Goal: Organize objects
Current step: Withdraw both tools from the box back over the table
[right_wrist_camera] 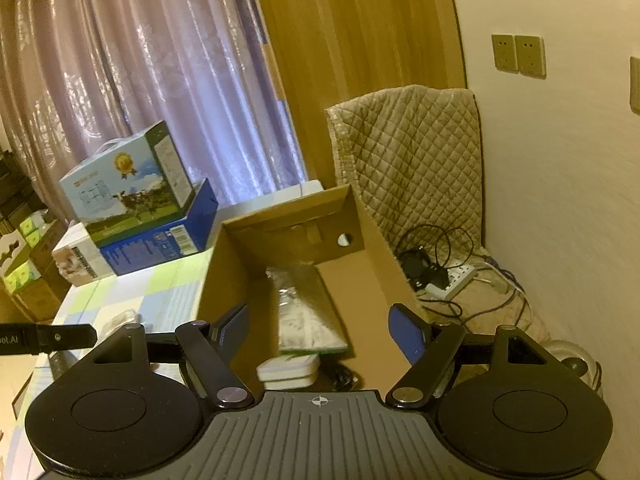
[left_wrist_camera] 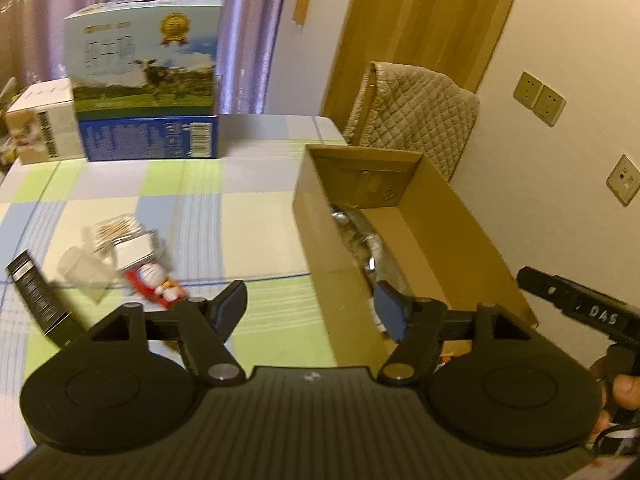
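Both jaws spread and empty, left gripper (left_wrist_camera: pixel 310 306) over checked surface (left_wrist_camera: pixel 192 208), right gripper (right_wrist_camera: pixel 320 328) above cardboard box (right_wrist_camera: pixel 352 280), blurred small items (left_wrist_camera: pixel 120 256) at ten o'clock, box contents half hidden.

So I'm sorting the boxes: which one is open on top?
The plain brown cardboard box at the table's right edge; its top is open, with items inside. The cow-printed carton and others are closed.

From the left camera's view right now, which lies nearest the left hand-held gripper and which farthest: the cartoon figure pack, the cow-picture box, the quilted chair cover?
1. Cartoon figure pack, just ahead, left.
2. Cow-picture box, table's far end, left.
3. Quilted chair cover, beyond the table, right.
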Available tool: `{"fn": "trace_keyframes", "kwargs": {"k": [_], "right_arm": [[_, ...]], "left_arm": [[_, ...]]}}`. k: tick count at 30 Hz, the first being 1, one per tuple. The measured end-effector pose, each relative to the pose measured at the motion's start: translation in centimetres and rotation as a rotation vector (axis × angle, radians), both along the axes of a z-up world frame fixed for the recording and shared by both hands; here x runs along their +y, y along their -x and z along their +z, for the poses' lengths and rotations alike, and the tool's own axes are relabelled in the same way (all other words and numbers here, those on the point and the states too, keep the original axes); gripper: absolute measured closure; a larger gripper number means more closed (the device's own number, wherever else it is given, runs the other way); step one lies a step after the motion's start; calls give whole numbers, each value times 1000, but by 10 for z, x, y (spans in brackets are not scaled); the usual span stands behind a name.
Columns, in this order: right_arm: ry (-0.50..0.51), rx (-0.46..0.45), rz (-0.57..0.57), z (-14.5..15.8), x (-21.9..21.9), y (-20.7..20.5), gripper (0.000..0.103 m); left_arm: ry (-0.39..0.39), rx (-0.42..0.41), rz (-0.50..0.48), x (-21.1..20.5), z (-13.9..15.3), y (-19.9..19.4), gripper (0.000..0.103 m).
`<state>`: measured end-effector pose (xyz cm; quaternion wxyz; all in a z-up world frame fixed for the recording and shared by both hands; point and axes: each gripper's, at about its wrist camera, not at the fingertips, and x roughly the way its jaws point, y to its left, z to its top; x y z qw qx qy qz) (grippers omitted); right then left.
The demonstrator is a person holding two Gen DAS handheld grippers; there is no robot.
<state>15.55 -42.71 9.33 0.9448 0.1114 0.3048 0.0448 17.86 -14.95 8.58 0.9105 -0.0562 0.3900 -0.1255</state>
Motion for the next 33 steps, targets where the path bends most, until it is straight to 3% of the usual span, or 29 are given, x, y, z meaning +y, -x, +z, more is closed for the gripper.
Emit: {"fn": "trace_keyframes", "kwargs": {"k": [18, 33], "right_arm": [[28, 25, 159, 6, 101, 47, 30], [44, 61, 245, -7, 147, 58, 30]], "left_arm": [[-94, -52, 114, 83, 13, 83, 1], [-115, -32, 175, 126, 1, 111, 1]]}}
